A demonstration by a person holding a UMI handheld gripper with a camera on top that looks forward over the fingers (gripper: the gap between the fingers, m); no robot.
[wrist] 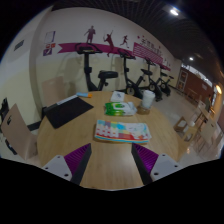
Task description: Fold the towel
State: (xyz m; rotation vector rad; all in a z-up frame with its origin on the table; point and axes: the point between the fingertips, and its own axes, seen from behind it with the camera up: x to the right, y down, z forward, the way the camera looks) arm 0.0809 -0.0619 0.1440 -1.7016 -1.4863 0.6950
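Observation:
A folded towel point(122, 130) with a colourful printed pattern lies flat on the wooden table point(110, 160), just ahead of my fingers and a little to the right of the middle. My gripper point(111, 165) hovers above the near part of the table, short of the towel. Its two fingers, with purple pads point(76, 157), stand wide apart with only bare table between them. Nothing is held.
Beyond the towel stand a green-and-white pack point(119, 106) and a white cup point(148, 98). A dark mat point(66, 110) lies at the table's left. Chairs point(17, 132) stand left of the table. Exercise bikes point(140, 78) line the far wall.

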